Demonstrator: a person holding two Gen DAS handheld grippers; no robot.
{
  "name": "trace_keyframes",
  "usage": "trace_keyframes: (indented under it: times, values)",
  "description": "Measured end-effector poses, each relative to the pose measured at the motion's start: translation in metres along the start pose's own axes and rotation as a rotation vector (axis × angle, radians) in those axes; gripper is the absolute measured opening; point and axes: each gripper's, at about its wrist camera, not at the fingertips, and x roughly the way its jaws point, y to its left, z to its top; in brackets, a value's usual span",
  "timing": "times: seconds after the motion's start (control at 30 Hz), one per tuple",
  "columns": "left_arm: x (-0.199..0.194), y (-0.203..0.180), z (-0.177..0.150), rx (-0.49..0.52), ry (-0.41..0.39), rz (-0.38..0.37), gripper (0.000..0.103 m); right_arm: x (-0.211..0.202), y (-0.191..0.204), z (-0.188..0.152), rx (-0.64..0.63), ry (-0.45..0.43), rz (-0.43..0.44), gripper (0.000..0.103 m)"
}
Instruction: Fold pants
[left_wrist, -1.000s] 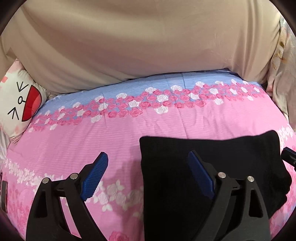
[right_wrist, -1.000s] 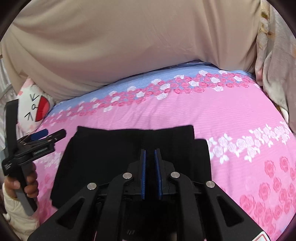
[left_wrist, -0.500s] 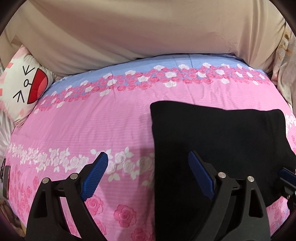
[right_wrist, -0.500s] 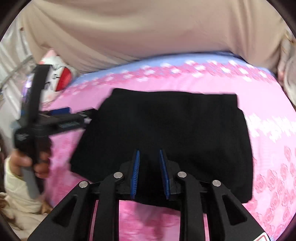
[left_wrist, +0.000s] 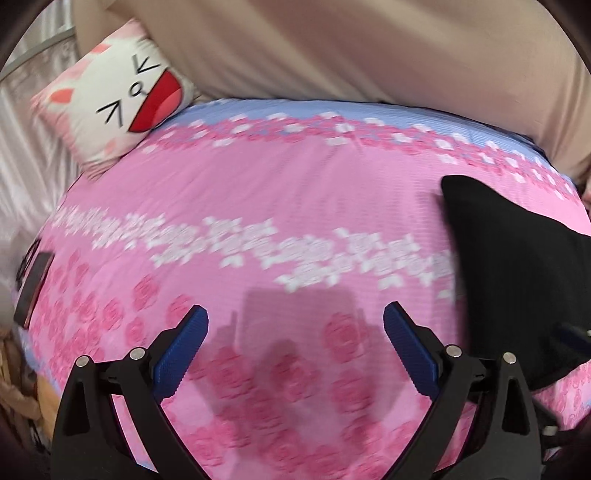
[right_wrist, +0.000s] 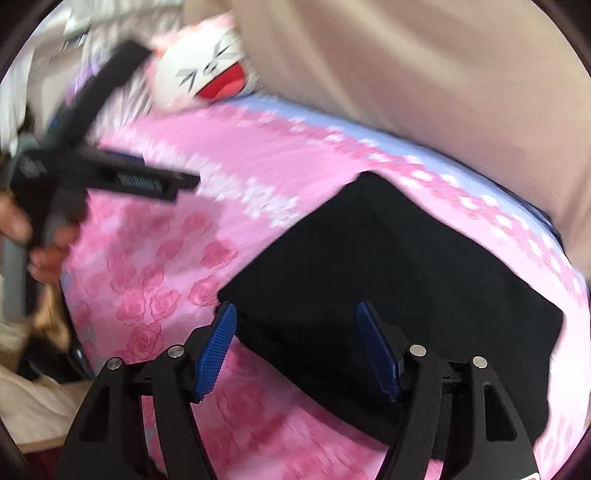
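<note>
Folded black pants (right_wrist: 388, 258) lie flat on the pink floral bedspread (right_wrist: 155, 266). My right gripper (right_wrist: 295, 310) hovers over their near edge, its jaws opening. The fabric edge shows between the blue pads, which do not press on it. In the left wrist view the pants (left_wrist: 517, 277) sit at the far right. My left gripper (left_wrist: 295, 314) is off to their left over bare bedspread (left_wrist: 258, 192), jaws opening wide with nothing between them. The right wrist view also shows the left gripper (right_wrist: 147, 181), blurred, held in a hand (right_wrist: 22, 221).
A pillow with a cartoon face (left_wrist: 122, 96) leans at the bed's far left corner. A big beige cushion (left_wrist: 369, 48) runs along the far side. A dark flat object (left_wrist: 33, 280) lies at the bed's left edge, with white fabric beyond it.
My left gripper has swung left off the pants to bare bedspread. The right gripper's jaws went from shut to apart, and it rolled so the bed now looks tilted.
</note>
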Motion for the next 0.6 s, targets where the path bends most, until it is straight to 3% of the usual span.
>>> trace_keyframes:
  times: [0.03, 0.07, 0.1, 0.13, 0.2, 0.3, 0.37, 0.4, 0.43, 0.47, 0.5, 0.53, 0.6]
  values:
    - [-0.001, 0.004, -0.001, -0.005, -0.002, 0.000, 0.094, 0.015, 0.005, 0.003, -0.021, 0.029, -0.009, 0.047]
    - [-0.002, 0.008, -0.002, -0.007, -0.005, -0.001, 0.094, 0.025, 0.009, 0.006, -0.027, 0.033, -0.035, 0.044]
    - [-0.003, 0.009, -0.003, -0.008, -0.009, -0.002, 0.094, 0.027, 0.009, 0.010, -0.018, 0.024, -0.038, 0.031]
    - [-0.004, 0.012, -0.002, -0.012, -0.015, -0.001, 0.094, 0.024, 0.008, 0.019, 0.007, 0.017, -0.016, 0.010]
    - [-0.005, 0.015, 0.000, -0.022, -0.018, -0.006, 0.094, 0.022, 0.001, 0.033, 0.087, -0.009, 0.068, 0.010]
    - [-0.002, 0.011, 0.005, -0.028, -0.016, -0.036, 0.094, 0.052, -0.002, 0.027, 0.126, 0.049, 0.093, 0.010]
    - [-0.004, 0.003, 0.008, -0.025, -0.008, -0.090, 0.094, 0.031, -0.011, 0.022, 0.191, 0.012, 0.155, 0.015]
    - [-0.006, -0.001, 0.009, -0.029, -0.008, -0.128, 0.095, 0.018, -0.017, 0.021, 0.218, -0.003, 0.184, 0.023]
    - [-0.007, -0.008, 0.009, -0.028, -0.005, -0.184, 0.095, -0.001, -0.029, 0.018, 0.252, -0.044, 0.194, 0.032]
    - [-0.009, -0.014, 0.009, -0.022, -0.006, -0.225, 0.097, -0.020, -0.041, 0.013, 0.281, -0.093, 0.170, 0.051]
    - [-0.008, -0.021, 0.010, -0.016, -0.005, -0.251, 0.097, -0.037, -0.054, 0.010, 0.307, -0.135, 0.115, 0.064]
    - [-0.007, -0.030, 0.010, -0.004, 0.000, -0.263, 0.097, -0.056, -0.072, 0.002, 0.341, -0.166, 0.020, 0.070]
    - [-0.004, -0.047, 0.011, 0.021, 0.011, -0.275, 0.097, -0.083, -0.119, -0.020, 0.450, -0.159, -0.152, 0.070]
